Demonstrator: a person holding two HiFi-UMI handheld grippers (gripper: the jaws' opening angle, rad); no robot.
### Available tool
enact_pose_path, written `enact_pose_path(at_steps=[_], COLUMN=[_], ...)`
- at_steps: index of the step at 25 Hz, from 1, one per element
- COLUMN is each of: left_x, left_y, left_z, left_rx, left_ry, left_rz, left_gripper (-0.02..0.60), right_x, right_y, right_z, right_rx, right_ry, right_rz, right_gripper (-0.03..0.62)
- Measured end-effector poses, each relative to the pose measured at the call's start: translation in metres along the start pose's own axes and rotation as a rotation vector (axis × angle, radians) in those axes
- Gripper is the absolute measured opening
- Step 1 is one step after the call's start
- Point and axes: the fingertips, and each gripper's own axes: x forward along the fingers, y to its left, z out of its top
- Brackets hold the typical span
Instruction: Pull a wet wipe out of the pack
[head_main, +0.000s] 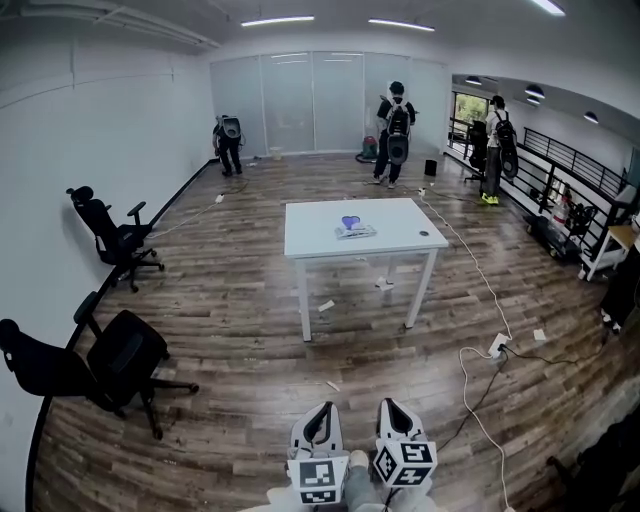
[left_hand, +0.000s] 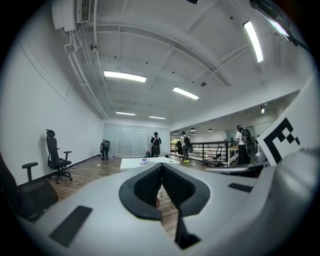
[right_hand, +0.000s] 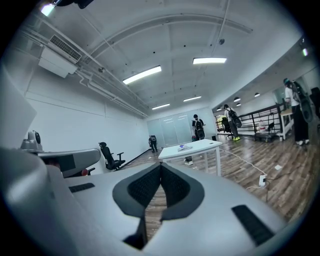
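Observation:
The wet wipe pack (head_main: 354, 229) lies flat near the middle of a white table (head_main: 400, 238) several steps ahead, with a purple patch on its top. It also shows small and far off as the pack (left_hand: 145, 161) and the pack (right_hand: 184, 147) in the two gripper views. My left gripper (head_main: 319, 418) and right gripper (head_main: 394, 412) are side by side at the bottom edge of the head view, far short of the table. Both are shut with nothing between the jaws; the tips meet at the left gripper (left_hand: 161, 166) and the right gripper (right_hand: 161, 165).
Two black office chairs (head_main: 115, 238) (head_main: 85, 365) stand along the left wall. A white cable and power strip (head_main: 497, 346) lie on the wood floor right of the table. Three people (head_main: 395, 130) with backpacks stand at the far end. A railing (head_main: 575, 165) and shelves line the right side.

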Motion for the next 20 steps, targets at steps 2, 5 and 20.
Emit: enact_pose_path(at_steps=[2,5,20], left_x=[0.008,0.023,0.119], left_y=[-0.001,0.001,0.003], left_z=[-0.003,-0.011,-0.007], left_rx=[-0.010,-0.043,-0.009], left_ry=[0.007,0.023,0.025], left_rz=[0.001,0.003,0.021], left_gripper=[0.012,0.012,0.012], right_x=[0.005,0.015,0.096], right_y=[-0.005,-0.011,-0.047], right_z=[0.001,0.002,0.031], right_rx=[0.002,0.003,0.001], right_ry=[0.001,-0.001,0.015], right_rz=[0.000,-0.002,0.032], right_gripper=[0.009,0.009,0.009])
